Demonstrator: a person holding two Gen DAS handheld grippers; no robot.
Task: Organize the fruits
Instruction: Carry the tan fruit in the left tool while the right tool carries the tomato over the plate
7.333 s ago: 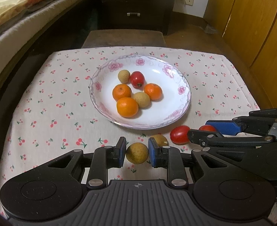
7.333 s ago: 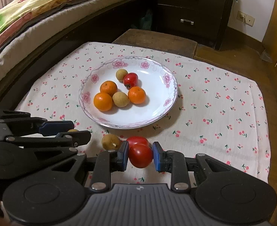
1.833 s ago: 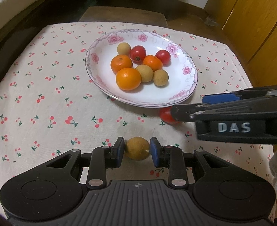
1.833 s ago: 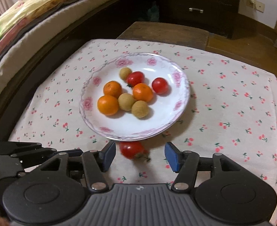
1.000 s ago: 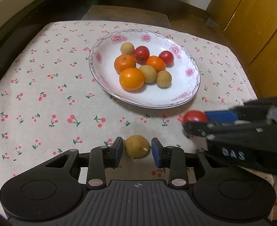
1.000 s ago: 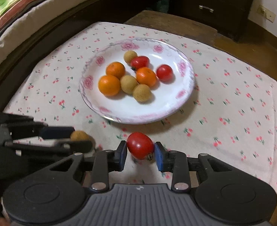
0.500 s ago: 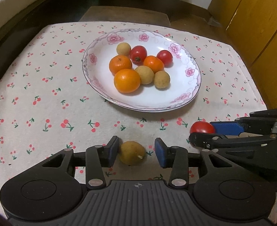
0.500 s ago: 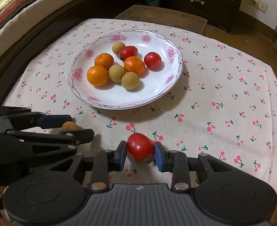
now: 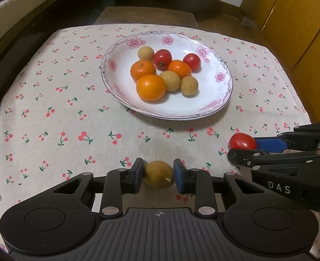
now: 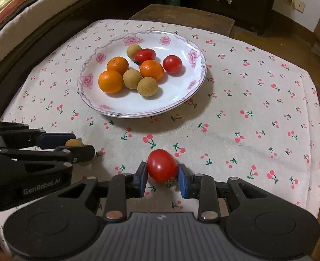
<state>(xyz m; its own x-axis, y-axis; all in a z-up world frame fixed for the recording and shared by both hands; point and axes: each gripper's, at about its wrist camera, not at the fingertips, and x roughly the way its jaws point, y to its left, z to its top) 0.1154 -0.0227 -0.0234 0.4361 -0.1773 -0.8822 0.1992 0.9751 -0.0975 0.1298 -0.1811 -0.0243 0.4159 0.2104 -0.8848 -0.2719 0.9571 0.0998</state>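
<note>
Closing since half a second ago, our left gripper (image 9: 157,175) pinches the longan (image 9: 157,174); right gripper (image 10: 162,179) clamps the tomato (image 10: 161,165) before the plate (image 10: 138,108), its stem visible only in the right view.

Glossy glazed plate (image 10: 194,80), smooth and white with pink flowers, catching the light. Under it a matt woven cloth (image 10: 258,117), cherry-printed, slightly coarse over the tabletop. Shiny red tomato (image 10: 162,165), skin smooth and taut. The longan (image 9: 157,174) looks dull, tan and faintly rough. Oranges (image 9: 150,87) show a pebbled, semi-gloss peel. Both grippers are matt black plastic, with blue rubbery pads (image 9: 180,179) and small metal pins.
</note>
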